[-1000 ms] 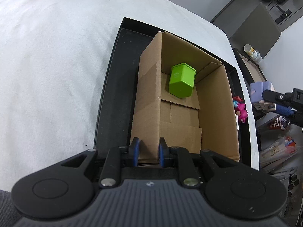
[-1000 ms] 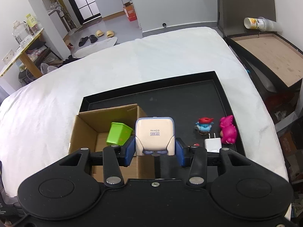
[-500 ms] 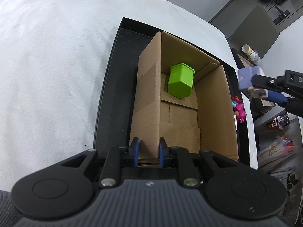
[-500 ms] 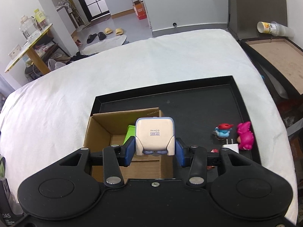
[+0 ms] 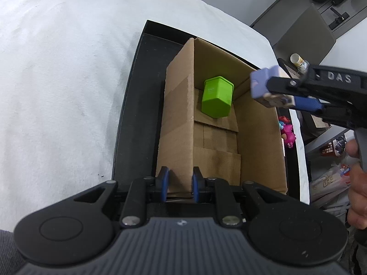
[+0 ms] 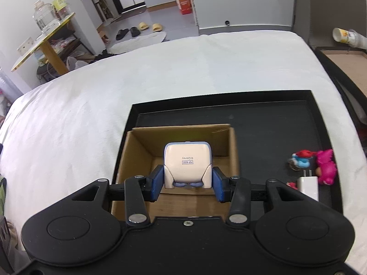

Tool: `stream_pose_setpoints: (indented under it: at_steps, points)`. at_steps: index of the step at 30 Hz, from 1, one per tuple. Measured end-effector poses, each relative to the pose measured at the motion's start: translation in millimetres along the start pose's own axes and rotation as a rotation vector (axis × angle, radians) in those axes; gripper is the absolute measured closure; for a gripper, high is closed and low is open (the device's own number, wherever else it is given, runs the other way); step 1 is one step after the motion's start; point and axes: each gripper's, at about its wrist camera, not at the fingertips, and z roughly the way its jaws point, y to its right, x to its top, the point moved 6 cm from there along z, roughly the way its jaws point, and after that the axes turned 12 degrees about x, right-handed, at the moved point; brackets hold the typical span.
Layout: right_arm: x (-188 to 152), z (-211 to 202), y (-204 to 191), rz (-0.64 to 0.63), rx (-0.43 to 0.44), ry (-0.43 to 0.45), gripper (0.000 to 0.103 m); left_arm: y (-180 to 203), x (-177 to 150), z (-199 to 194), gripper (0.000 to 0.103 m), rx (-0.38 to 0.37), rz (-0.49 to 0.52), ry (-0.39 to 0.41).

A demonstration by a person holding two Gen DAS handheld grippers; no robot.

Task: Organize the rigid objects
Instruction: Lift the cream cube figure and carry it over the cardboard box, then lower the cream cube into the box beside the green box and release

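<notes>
Left wrist view, bottom centre: left gripper (image 5: 178,183) with blue pads set narrow, clamped on the near wall of the open brown cardboard box (image 5: 176,123), one pad outside the wall and one inside. Box sits in a shallow black rectangular tray (image 5: 135,73) on a white cloth-covered surface (image 5: 57,80). Inside the box, toward its far end, a lime-green plastic cube-shaped container (image 5: 217,96) lies tilted on the cardboard floor flaps. Right of frame, above the box's right wall: right gripper (image 5: 275,91) holding a small cream and lavender rounded cube toy (image 5: 263,83), off the box floor and level with the green container in the picture. A hand (image 5: 357,183) shows at the right edge. Right wrist view, lower centre: right gripper (image 6: 188,183), blue pads pressed on both sides of the cube toy (image 6: 187,165), its cream base with small print facing the camera; the box (image 6: 137,142) opening lies directly behind and below it. Right of the box on the tray (image 6: 275,119): white plug-in charger (image 6: 308,184), small red and blue figurine (image 6: 301,159), pink plush-like figure (image 6: 326,167), close together. Far upper left: wooden table, slippers on floor.
</notes>
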Motion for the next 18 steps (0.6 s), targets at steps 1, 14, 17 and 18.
stream_pose_setpoints:
  at_steps: [1, 14, 17, 18]
  points:
    - [0, 3, -3, -0.001, 0.004, -0.003, 0.06, 0, 0, 0, 0.084, -0.001, 0.0, 0.0]
    - [6, 34, -10, 0.11, 0.101, -0.028, 0.06, 0, 0, 0, 0.084, -0.002, 0.004, 0.003]
    - [5, 42, -10, 0.126, 0.101, -0.034, 0.06, 0, -1, 0, 0.084, -0.002, 0.005, 0.003]
    - [5, 44, -10, 0.131, 0.104, -0.035, 0.06, 0, -1, 0, 0.084, -0.002, 0.005, 0.003]
